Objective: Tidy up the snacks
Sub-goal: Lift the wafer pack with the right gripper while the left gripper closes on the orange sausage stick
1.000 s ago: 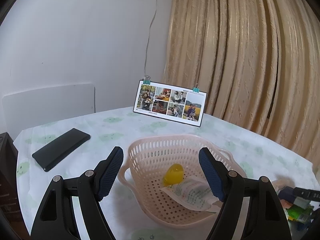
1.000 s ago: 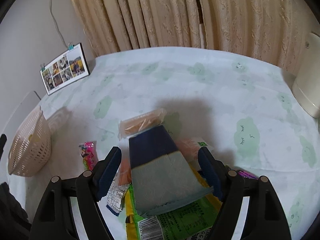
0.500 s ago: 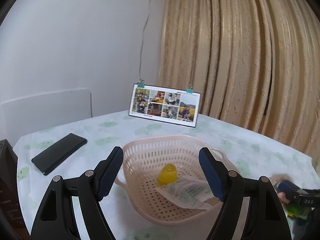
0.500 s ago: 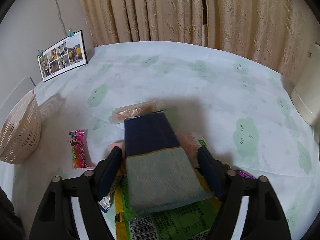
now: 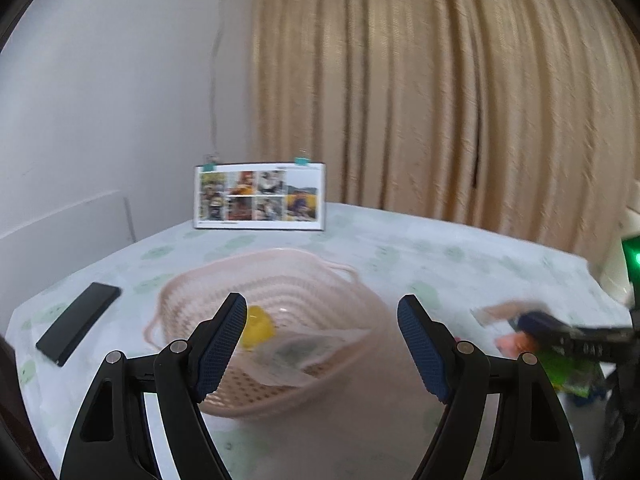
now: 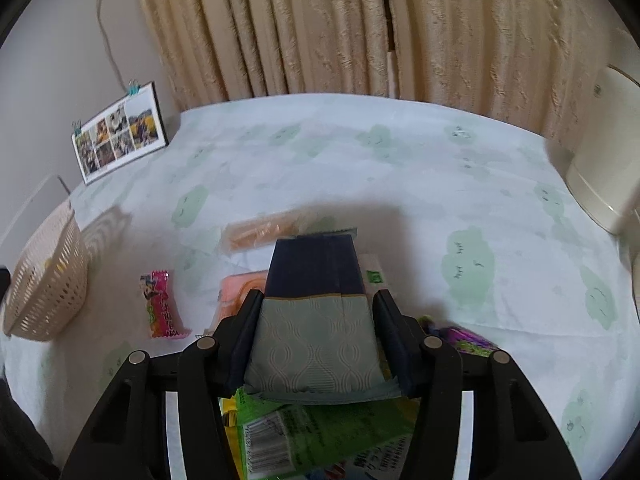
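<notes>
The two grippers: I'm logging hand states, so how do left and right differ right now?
The left gripper has its jaws wide apart and holds nothing, above the pink basket. The right gripper is clamped on a navy and grey-green packet, above the snack pile. Both have the same black frame and blue pads.

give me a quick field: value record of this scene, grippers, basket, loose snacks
left gripper: open, empty, above the basket
right gripper: shut on navy and grey-green packet
basket: pink, holds yellow item and pale pouch
loose snacks: pink candy wrapper, orange packet, green packet on the tablecloth
other: photo card, black phone
</notes>
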Motion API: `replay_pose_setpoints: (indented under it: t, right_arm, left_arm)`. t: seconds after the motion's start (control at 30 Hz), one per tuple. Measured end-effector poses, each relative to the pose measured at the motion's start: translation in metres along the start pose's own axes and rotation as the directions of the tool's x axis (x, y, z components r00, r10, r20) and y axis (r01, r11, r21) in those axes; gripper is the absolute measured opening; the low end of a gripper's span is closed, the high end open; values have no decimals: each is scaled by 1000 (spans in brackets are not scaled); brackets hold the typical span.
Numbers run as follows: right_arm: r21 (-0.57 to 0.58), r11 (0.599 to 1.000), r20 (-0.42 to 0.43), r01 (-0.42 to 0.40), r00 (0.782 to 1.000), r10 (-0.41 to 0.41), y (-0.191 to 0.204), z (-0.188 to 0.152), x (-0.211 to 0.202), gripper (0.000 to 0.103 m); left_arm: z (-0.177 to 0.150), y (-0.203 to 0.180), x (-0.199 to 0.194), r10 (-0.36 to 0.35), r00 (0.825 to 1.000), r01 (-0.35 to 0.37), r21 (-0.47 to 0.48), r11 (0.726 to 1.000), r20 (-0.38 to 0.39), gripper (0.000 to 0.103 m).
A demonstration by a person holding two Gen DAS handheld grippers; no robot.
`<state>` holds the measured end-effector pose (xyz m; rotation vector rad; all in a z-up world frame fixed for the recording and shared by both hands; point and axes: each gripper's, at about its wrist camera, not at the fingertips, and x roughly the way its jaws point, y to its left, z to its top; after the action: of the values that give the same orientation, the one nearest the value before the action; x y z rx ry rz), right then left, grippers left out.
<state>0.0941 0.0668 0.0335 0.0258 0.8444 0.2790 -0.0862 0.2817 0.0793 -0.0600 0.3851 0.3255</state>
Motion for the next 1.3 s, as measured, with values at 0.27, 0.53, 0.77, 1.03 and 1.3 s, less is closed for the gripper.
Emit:
replay_pose_setpoints:
  t: [0.27, 0.53, 0.77, 1.03, 1.3]
  right_arm:
    - [57, 998, 31, -7, 1000, 5, -18, -1, -19, 53]
    - [101, 995, 22, 26, 999, -28, -36, -6, -28, 53]
    - [142, 988, 6, 59, 998, -61, -56, -18, -37, 53]
    - [199, 976, -16, 88, 996, -87, -75, -25, -41, 53]
    - [214, 971, -39, 103, 994, -97, -77, -27, -37, 54]
  left_arm:
    - [0, -32, 6, -116, 989, 120, 43, 992, -93, 78]
    - [-8, -62, 32, -220, 946, 238, 53, 970, -239, 78]
    - [-16, -86, 55, -249, 911, 288, 74, 955, -328, 78]
    - [-19, -94, 91, -285, 855, 317, 2, 948, -434, 78]
    - [-29, -112, 109, -282, 820, 337, 21, 941, -498, 62]
